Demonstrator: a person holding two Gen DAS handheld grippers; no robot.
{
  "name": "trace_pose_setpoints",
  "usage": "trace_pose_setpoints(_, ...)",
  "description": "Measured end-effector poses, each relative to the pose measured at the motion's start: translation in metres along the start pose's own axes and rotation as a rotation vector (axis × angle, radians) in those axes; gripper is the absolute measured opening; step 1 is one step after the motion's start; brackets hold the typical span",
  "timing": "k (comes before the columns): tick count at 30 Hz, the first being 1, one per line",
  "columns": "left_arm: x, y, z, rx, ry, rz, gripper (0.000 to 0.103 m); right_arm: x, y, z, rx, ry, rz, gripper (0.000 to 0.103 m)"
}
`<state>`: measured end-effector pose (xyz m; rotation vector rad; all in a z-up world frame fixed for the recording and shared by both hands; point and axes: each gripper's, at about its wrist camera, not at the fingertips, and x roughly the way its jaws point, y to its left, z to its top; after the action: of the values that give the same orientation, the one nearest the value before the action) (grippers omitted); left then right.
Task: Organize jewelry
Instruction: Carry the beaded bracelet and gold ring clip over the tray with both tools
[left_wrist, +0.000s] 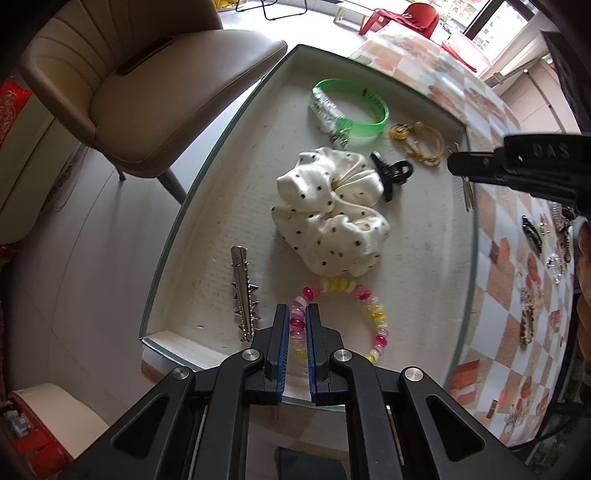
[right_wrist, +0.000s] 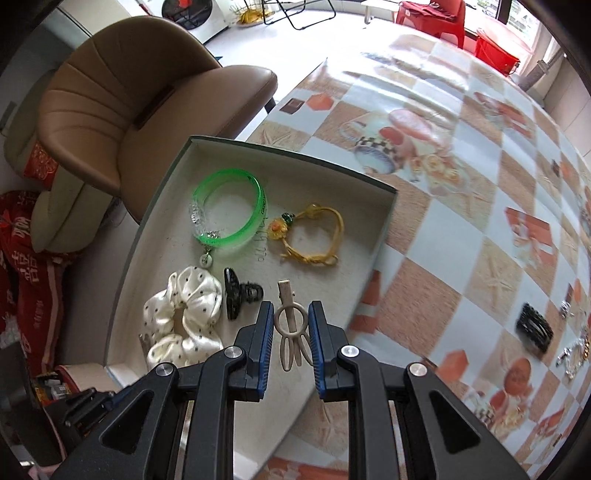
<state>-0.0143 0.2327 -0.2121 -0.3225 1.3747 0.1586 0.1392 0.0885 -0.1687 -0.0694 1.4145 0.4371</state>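
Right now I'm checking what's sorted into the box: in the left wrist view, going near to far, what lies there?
Beaded bracelet held in the left gripper → polka-dot scrunchie → black claw clip → green bangle.

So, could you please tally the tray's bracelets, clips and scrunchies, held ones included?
Bracelets: 3, green plastic bangle, yellow cord bracelet, pink-yellow beaded bracelet
Clips: 3, black claw, silver spiked, beige looped
Scrunchies: 1, white dotted fabric
Total: 7
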Motion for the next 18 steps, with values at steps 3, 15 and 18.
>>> trace_pose_setpoints(3, 0.004, 0.000, -0.001, -0.002, 0.002, 0.026, 0.012, 0.017, -0.002, 0.008, 0.008, 0.022, -0.008, 0.021)
trace_pose_setpoints(15, 0.012, -0.002, 0.001, 0.019, 0.022, 0.104, 0.012, 0.047, -0.011, 0.024, 0.037, 0.054, -0.043, 0.021)
trace_pose_setpoints(18, 0.012, -0.006, 0.002, 0.019, 0.023, 0.126, 0.012, 0.049, -0.009, 0.025, 0.032, 0.059, -0.041, 0.022)
